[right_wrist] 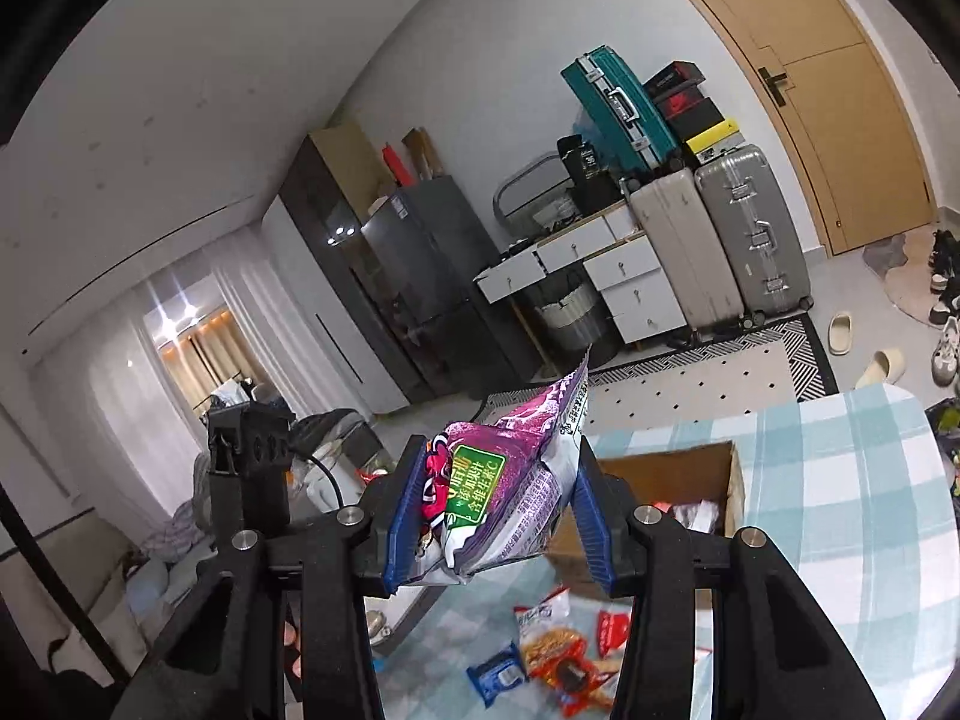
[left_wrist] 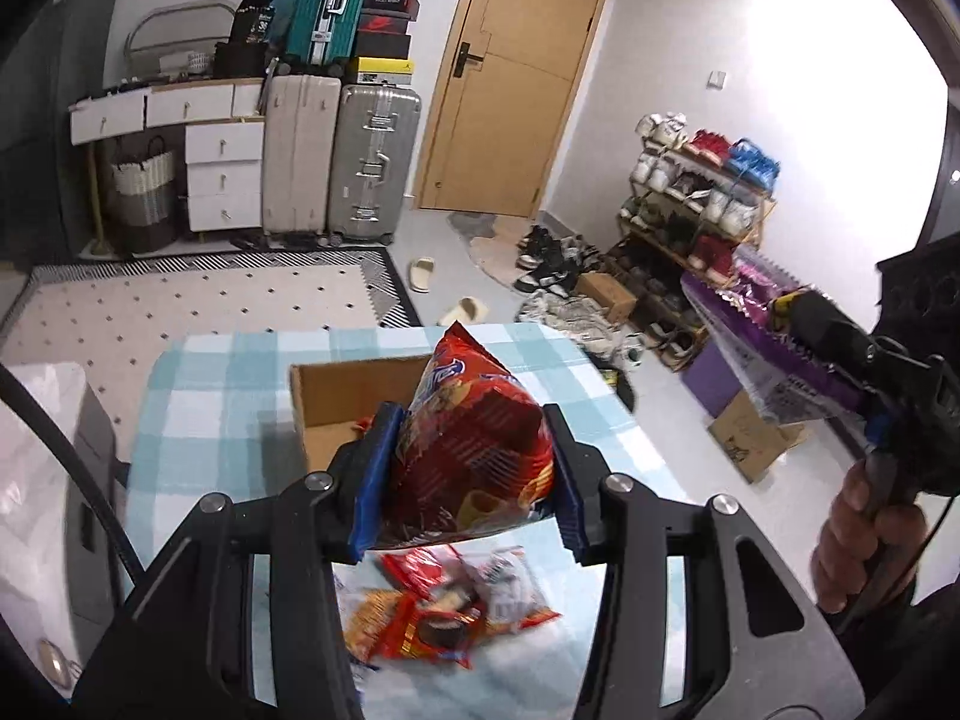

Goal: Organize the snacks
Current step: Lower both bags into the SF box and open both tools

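Observation:
My left gripper (left_wrist: pixel 471 480) is shut on a red snack bag (left_wrist: pixel 474 450) and holds it above the table, in front of the open cardboard box (left_wrist: pixel 336 396). My right gripper (right_wrist: pixel 498 516) is shut on a purple and white snack bag (right_wrist: pixel 510 480), raised above the table to the left of the box (right_wrist: pixel 678 474). The right gripper with its purple bag (left_wrist: pixel 750 312) also shows at the right of the left wrist view. Several small snack packets (left_wrist: pixel 444 612) lie loose on the checked tablecloth (left_wrist: pixel 210 420); they also show in the right wrist view (right_wrist: pixel 558 654). The box holds some packets (right_wrist: pixel 690 510).
The table edge (left_wrist: pixel 630 414) drops to the floor on the right. A shoe rack (left_wrist: pixel 690 210), suitcases (left_wrist: pixel 372 162) and a door (left_wrist: pixel 516 72) stand beyond. A patterned rug (left_wrist: pixel 180 306) lies behind the table. A fridge (right_wrist: pixel 420 276) stands at the back left.

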The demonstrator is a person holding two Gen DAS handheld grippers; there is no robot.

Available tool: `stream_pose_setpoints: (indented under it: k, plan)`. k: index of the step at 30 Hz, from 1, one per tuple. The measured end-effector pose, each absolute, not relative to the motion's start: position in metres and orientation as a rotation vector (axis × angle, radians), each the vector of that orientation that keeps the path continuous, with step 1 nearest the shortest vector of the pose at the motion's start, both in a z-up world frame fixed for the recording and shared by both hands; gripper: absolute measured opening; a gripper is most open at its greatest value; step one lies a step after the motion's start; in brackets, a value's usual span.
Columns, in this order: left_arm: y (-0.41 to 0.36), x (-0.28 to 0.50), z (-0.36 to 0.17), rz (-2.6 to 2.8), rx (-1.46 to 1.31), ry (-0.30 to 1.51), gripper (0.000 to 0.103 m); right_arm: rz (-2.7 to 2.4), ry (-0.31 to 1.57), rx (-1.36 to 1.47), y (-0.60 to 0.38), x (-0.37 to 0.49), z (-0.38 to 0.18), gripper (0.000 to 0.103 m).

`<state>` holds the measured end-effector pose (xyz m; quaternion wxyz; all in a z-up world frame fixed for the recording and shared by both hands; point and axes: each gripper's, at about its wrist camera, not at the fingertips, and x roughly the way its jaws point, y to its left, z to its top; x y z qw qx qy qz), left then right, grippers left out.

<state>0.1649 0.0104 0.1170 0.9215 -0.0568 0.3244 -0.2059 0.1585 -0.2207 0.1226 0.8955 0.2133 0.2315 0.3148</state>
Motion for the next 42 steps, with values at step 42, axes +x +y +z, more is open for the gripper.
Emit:
stream_pose_setpoints:
  k: [42]
  plan:
    - [-0.009,0.400,-0.093,-0.340,-0.135,0.969,0.043,0.481,0.822,0.163,-0.163,0.358,-0.050,0.046]
